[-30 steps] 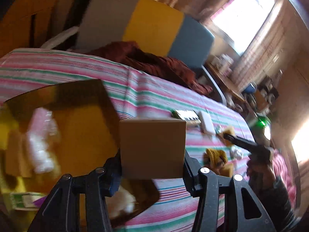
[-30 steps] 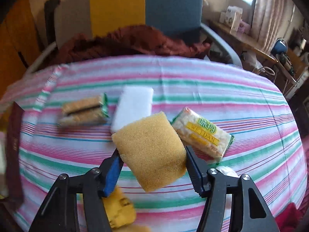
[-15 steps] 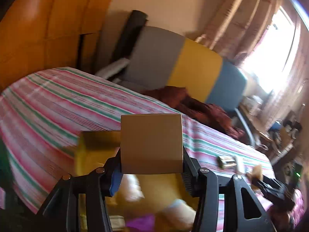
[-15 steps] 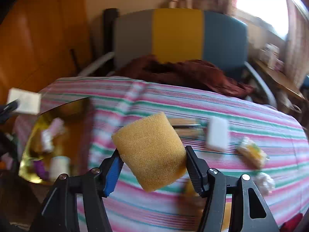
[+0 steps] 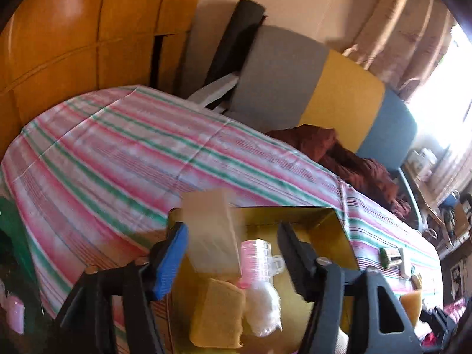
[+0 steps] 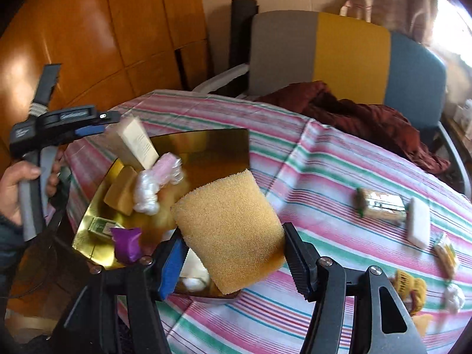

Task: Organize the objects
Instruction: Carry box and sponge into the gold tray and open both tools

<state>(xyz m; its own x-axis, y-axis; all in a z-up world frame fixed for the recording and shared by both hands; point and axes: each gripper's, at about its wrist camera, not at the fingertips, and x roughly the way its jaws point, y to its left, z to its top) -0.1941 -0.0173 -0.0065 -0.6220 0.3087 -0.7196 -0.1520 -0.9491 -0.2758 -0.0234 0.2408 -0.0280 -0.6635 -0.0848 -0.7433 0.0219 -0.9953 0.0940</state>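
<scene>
Midway over a gold tray, a pale cardboard box hangs blurred between the left gripper's jaws, which have just been opening; it lies against the blue pad while the black pad stands clear of it, so the tongs stand apart and no longer pinch it. Seen from the right wrist camera, the same box tilts above the tray's far corner, just off that gripper's tip, with a person's hand around the handle. The right gripper is clamped on a coarse, porous yellow sponge, a rounded block squeezed between its blue and black pads above the tray's near edge.

Shiny and straight-walled, the tray already holds a second tan sponge, a ribbed pink plastic hair clip, a clear bag of white fluff, a small green-printed packet and a crumpled purple wrapper.

Beyond it, on a tablecloth striped pink, green and white, lie a foil-wrapped bar with a green end, a white rectangular block just beside it, a yellow-printed packet, a knitted yellow piece and a white tuft.

A dark red cloth is heaped at the table's far edge, before a chair back panelled in grey, yellow and blue.
</scene>
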